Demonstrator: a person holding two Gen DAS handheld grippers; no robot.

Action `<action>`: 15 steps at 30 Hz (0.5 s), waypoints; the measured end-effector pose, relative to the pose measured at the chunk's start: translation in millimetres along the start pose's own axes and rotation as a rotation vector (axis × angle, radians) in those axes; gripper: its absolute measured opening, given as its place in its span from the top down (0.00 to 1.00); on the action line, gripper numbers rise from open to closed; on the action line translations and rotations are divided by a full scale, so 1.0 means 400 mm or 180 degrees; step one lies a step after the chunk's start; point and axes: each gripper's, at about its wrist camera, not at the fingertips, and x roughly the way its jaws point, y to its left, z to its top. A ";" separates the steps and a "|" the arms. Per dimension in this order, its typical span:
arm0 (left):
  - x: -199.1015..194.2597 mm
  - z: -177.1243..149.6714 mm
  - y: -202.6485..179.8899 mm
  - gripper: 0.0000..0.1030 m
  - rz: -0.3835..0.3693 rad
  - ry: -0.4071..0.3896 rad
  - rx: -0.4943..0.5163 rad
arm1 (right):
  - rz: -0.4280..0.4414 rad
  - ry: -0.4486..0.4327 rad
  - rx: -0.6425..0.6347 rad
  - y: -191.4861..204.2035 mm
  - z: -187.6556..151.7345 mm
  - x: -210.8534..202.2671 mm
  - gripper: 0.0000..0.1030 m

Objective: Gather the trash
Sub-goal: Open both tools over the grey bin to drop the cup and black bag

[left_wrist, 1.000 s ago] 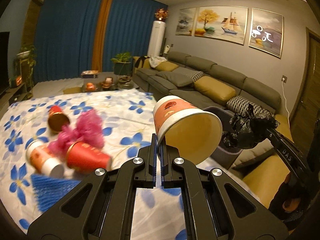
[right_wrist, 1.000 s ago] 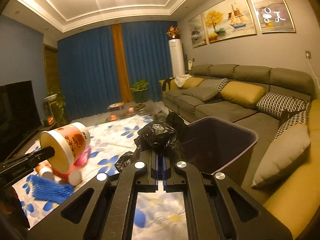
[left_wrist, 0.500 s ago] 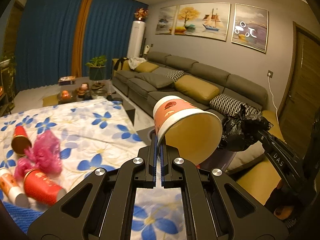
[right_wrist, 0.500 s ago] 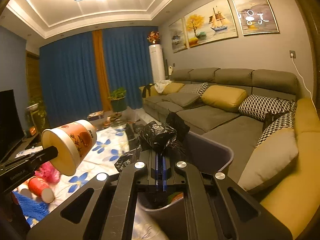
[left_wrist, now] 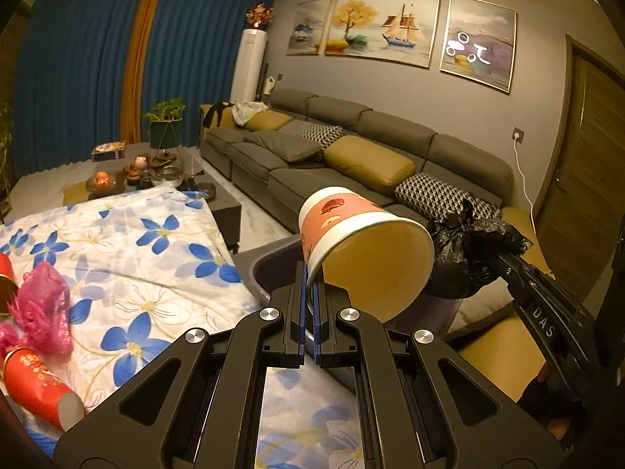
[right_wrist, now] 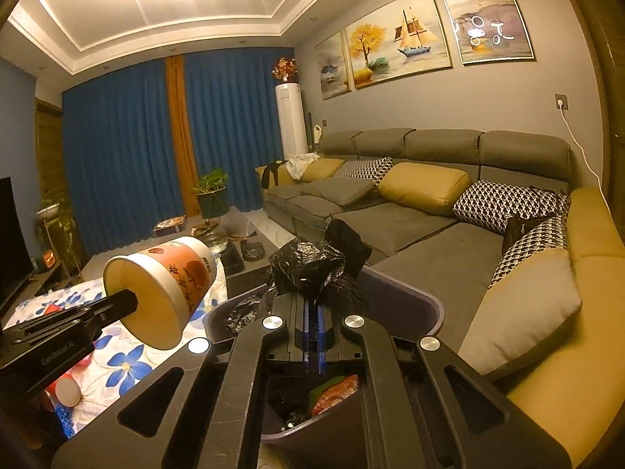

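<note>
My left gripper (left_wrist: 310, 281) is shut on the rim of an orange and white paper cup (left_wrist: 351, 234), held on its side above the near rim of the dark trash bin (left_wrist: 258, 269). The cup also shows in the right wrist view (right_wrist: 172, 277). My right gripper (right_wrist: 310, 305) is shut on a crumpled black plastic bag (right_wrist: 308, 265) and holds it over the open bin (right_wrist: 410, 297), which has trash inside. The bag also shows in the left wrist view (left_wrist: 468, 250), just right of the cup.
A table with a blue-flowered cloth (left_wrist: 129, 258) carries a pink bag (left_wrist: 43, 308) and a red cup (left_wrist: 35, 387) at the left. A grey and yellow sofa (right_wrist: 429, 203) runs behind and to the right of the bin. A low coffee table (left_wrist: 156, 179) stands beyond.
Both grippers have moved right, away from the table and over the bin. The cup and the black bag are now above the bin's opening.
</note>
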 end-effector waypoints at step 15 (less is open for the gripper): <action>0.104 -0.002 -0.015 0.98 -0.0089 0.0131 0.0019 | -0.0052 0.0040 0.0015 0.027 -0.010 0.029 0.96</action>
